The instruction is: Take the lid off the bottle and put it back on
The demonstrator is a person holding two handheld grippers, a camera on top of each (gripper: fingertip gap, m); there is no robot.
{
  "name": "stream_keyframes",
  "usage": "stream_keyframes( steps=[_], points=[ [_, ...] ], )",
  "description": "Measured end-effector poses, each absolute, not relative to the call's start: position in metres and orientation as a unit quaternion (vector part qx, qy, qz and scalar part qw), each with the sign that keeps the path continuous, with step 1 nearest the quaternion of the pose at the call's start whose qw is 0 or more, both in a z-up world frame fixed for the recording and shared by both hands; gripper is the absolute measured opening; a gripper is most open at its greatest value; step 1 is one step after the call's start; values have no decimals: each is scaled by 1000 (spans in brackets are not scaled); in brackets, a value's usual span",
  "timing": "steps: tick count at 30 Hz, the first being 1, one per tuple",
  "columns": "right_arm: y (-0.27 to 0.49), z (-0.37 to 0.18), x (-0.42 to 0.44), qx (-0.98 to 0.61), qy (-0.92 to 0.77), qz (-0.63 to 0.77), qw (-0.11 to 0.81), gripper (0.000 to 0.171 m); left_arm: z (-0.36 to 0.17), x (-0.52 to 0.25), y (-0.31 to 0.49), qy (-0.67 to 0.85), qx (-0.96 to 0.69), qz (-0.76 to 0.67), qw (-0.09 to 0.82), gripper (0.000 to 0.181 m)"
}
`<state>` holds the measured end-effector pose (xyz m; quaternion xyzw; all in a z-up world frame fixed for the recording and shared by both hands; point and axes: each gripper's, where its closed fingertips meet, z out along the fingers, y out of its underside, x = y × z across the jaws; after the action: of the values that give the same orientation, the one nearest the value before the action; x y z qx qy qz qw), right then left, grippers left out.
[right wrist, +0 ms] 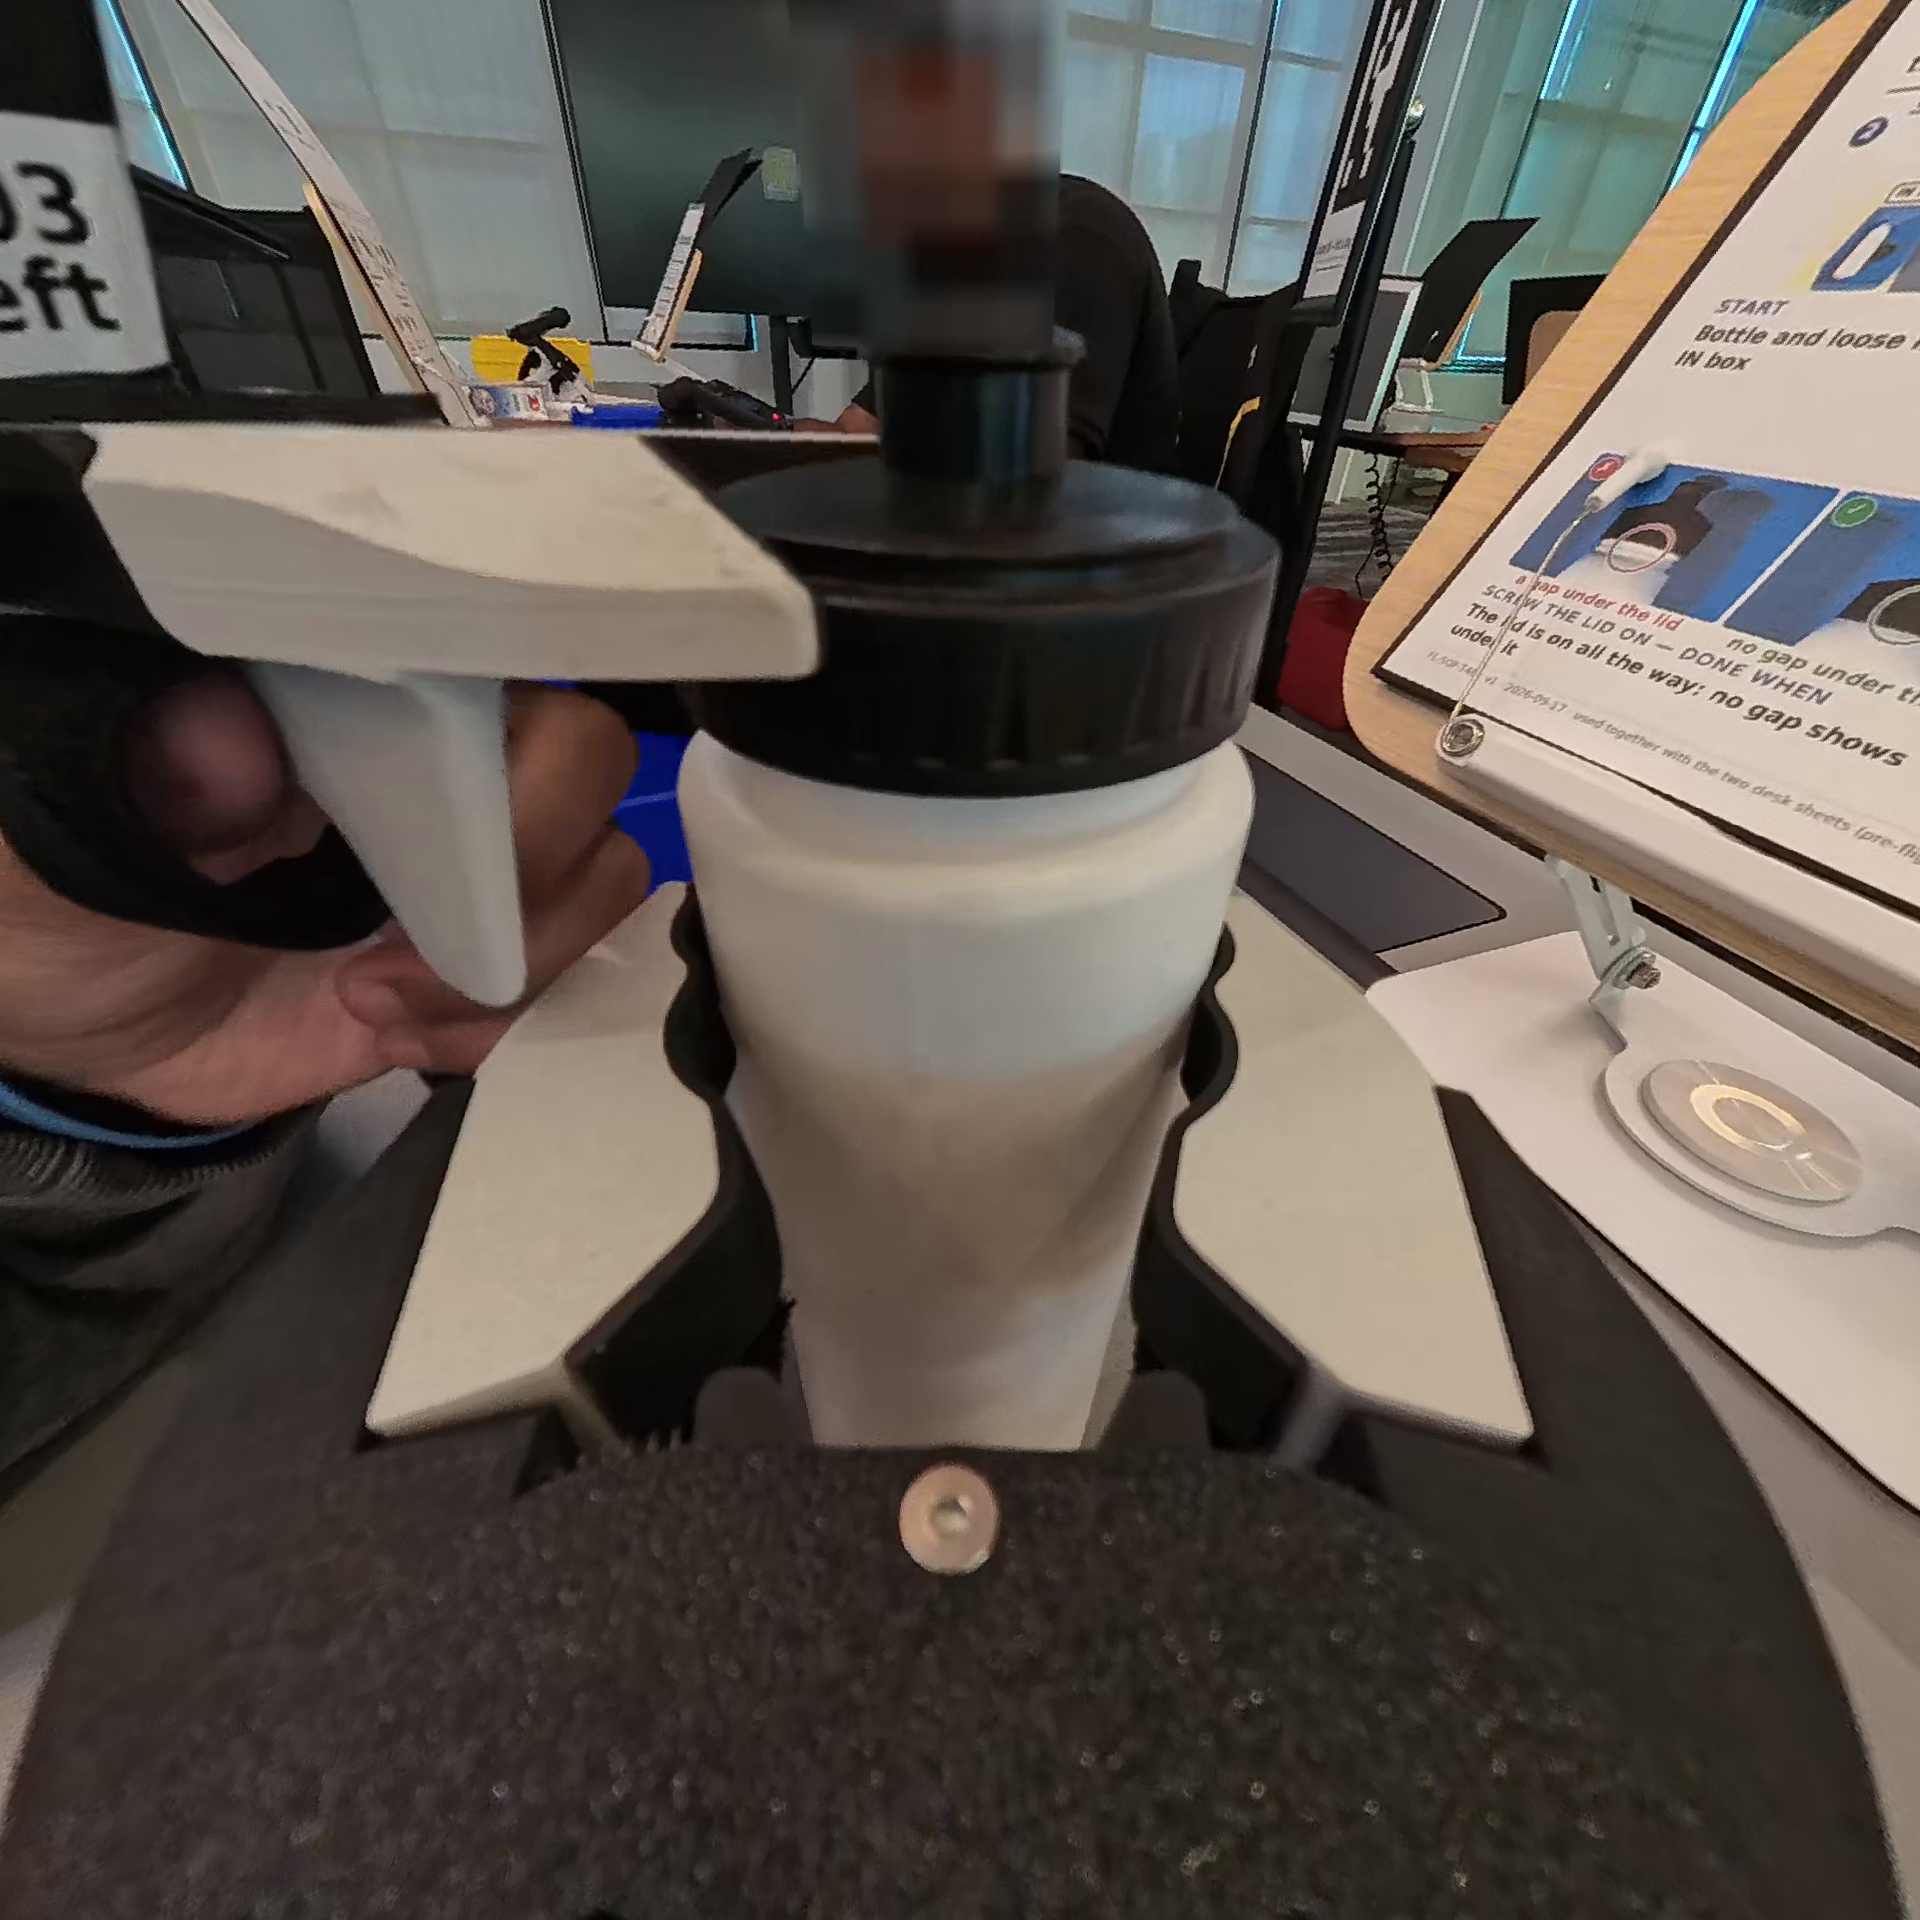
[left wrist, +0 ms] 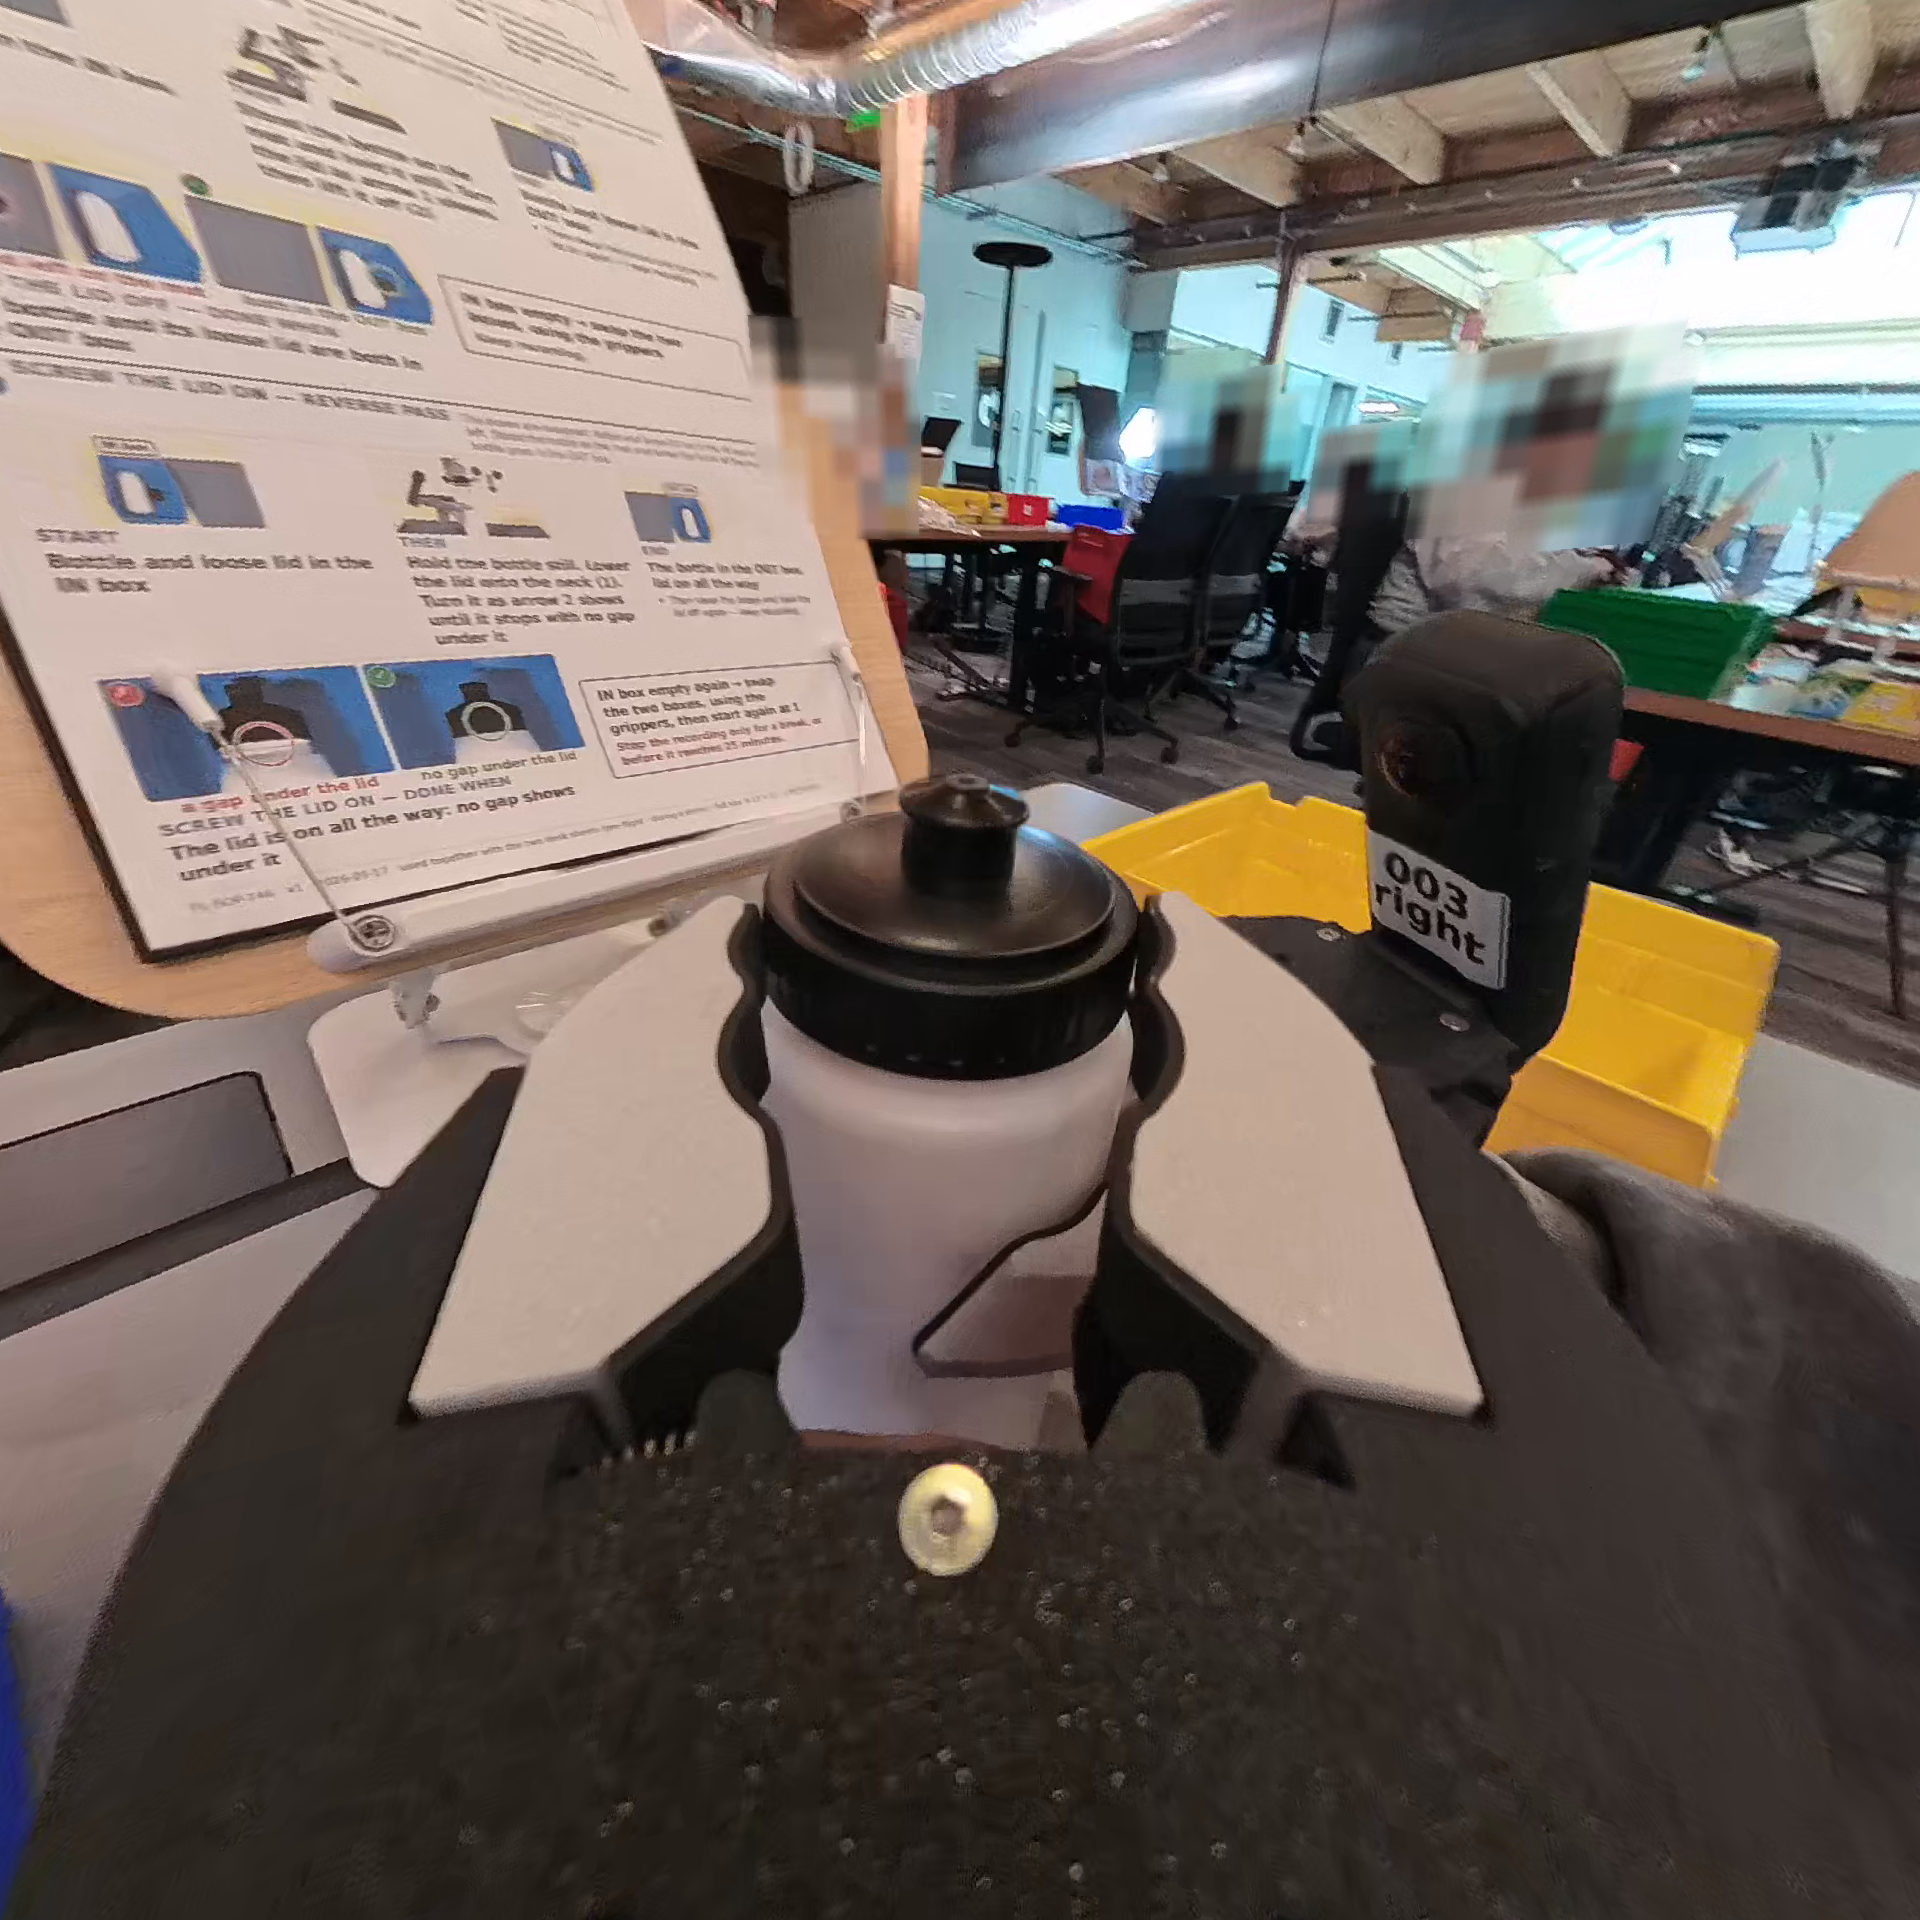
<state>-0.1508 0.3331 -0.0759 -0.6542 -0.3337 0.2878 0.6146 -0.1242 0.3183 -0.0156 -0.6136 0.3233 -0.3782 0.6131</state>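
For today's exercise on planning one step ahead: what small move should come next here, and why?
Probably twist the lid with the left hand-held gripper. Its fingers clamp the lid's ribbed rim, the right hand-held gripper clamps the white bottle, and the lid sits fully down.

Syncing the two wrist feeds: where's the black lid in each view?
Left wrist view: the black lid sits centre, upper middle, on the white bottle, between the left tongs' fingers.
Right wrist view: the lid is upper centre, above the right tongs that clamp the bottle body.
Shared landmark: the instruction board, upper left in the left view, right edge in the right.
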Motion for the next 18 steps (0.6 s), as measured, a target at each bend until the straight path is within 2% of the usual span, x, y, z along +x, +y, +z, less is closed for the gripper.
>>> stream_keyframes(
  steps=[9,18],
  points=[
    [329,-76,-156,-647,-343,300,611,87,-17,-128,314,398,-577,-466,540,68],
    [320,-75,-161,-625,-361,346,599,87,-17,-131,307,429,-546,-512,506,67]
  ],
)
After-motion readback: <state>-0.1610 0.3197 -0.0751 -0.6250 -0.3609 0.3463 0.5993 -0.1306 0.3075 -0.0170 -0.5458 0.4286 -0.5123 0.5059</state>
